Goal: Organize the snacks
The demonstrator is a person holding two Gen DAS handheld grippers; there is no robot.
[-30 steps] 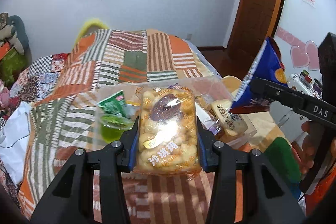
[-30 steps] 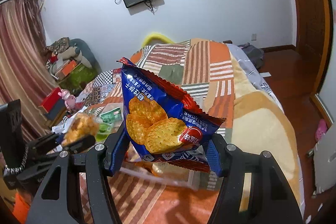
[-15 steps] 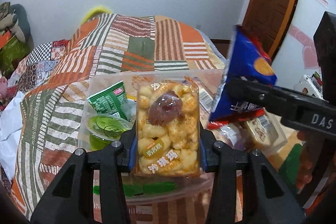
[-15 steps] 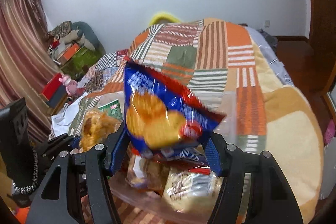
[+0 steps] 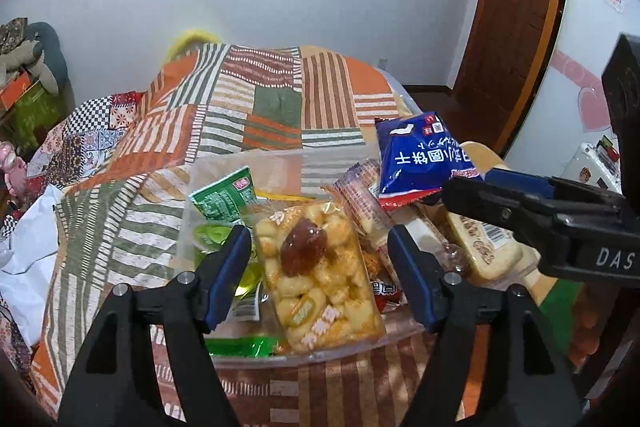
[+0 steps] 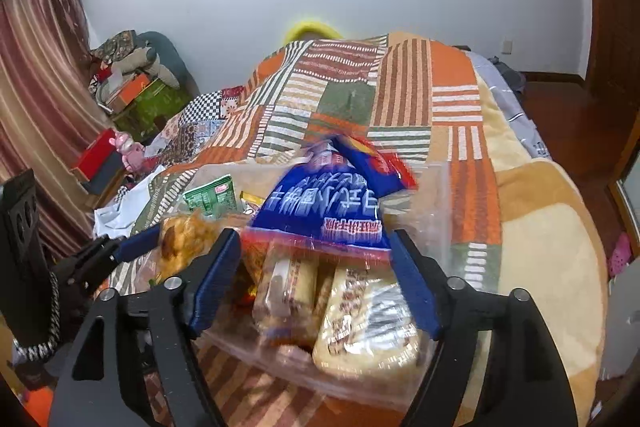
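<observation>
A clear plastic bin (image 5: 280, 163) full of snacks sits on the patchwork bed. My left gripper (image 5: 320, 275) is open above it; a yellow puffed-snack pack (image 5: 316, 271) lies between its fingers, free of both pads, resting in the bin. My right gripper (image 6: 316, 279) is open too; the blue cracker bag (image 6: 324, 203) lies loose between its fingers on top of the other snacks. The same bag shows in the left wrist view (image 5: 420, 159), beside the right gripper's arm. Green jelly cups (image 5: 212, 235) and a green packet (image 5: 228, 197) lie at the bin's left.
Wrapped cakes (image 6: 360, 315) fill the bin's right side. The striped quilt (image 5: 256, 107) covers the bed around it. Boxes and soft toys (image 6: 132, 83) are stacked at the far left wall; a wooden door (image 5: 516, 7) stands at the right.
Both grippers came down over the bin and opened. The puffed-snack pack and the blue cracker bag have dropped out of their grips into the bin.
</observation>
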